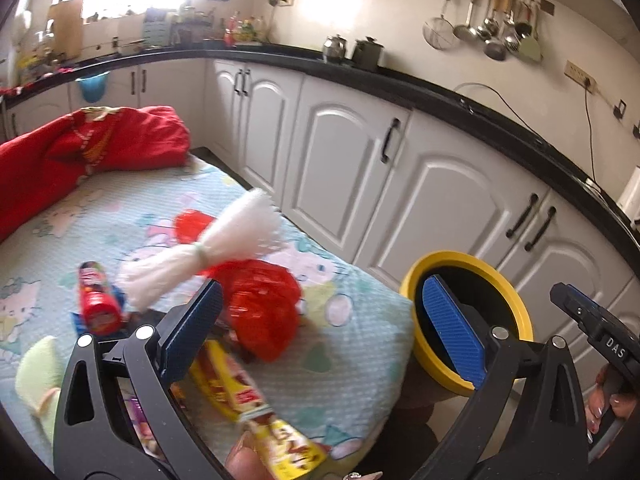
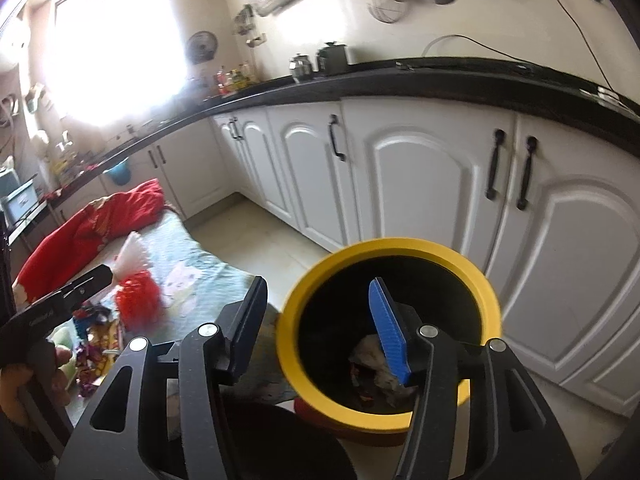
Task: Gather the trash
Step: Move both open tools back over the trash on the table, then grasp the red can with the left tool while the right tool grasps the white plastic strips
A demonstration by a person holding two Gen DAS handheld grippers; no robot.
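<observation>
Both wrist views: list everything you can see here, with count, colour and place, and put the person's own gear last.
Bin: one, yellow rim, dark inside, on the floor beside the mat; some trash at its bottom.
Mat: one, pale blue with cartoon print, on the floor.
Red cloth: one, bunched at the mat's far end.
Red bag: one, crumpled, on the mat.
White bundle: one, tied in the middle, beside the red bag.
Red can: one, lying on the mat.
Yellow wrapper: one, at the mat's near edge.
Cupboards: white, black handles, under a black worktop.
Ladles: several, metal, hanging on the wall.
Left tongs: open, over the mat's edge.
Right tongs: open, over the bin.
</observation>
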